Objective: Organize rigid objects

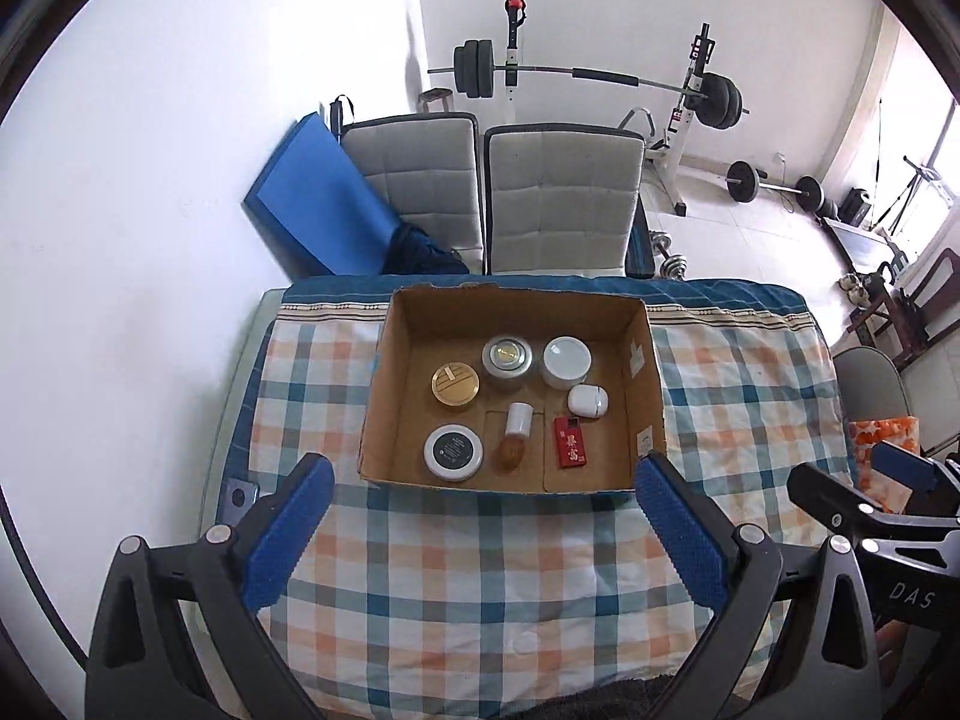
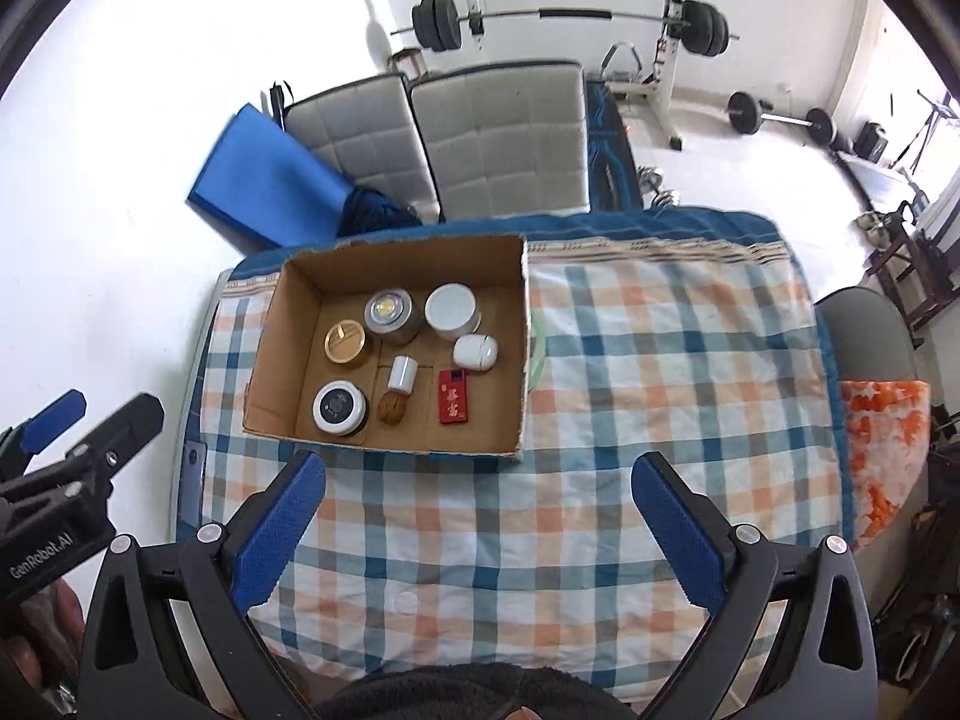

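Note:
An open cardboard box [image 1: 645, 372] [image 2: 264, 360] stands on the checked tablecloth. Inside lie several items: a gold-lidded jar [image 1: 455, 385] [image 2: 345, 344], a silver tin [image 1: 507, 359] [image 2: 390, 313], a white jar [image 1: 566, 360] [image 2: 451, 309], a small white case [image 1: 588, 401] [image 2: 476, 351], a white-capped bottle [image 1: 518, 420] [image 2: 401, 373], a walnut [image 1: 511, 451] [image 2: 393, 407], a red box [image 1: 570, 450] [image 2: 453, 396] and a black-and-white round tin [image 1: 453, 451] [image 2: 339, 407]. My left gripper [image 1: 485, 474] is open and empty, above the cloth at the box's near wall. My right gripper [image 2: 479, 468] is open and empty, near the box's front right corner.
The tablecloth [image 1: 480, 570] [image 2: 660, 390] covers the table. Two grey chairs [image 1: 558, 198] [image 2: 504, 138] and a blue mat [image 1: 312, 198] stand behind the table. An orange-and-white cloth [image 2: 882, 450] hangs at the right edge. Barbell racks [image 2: 570, 18] stand by the far wall.

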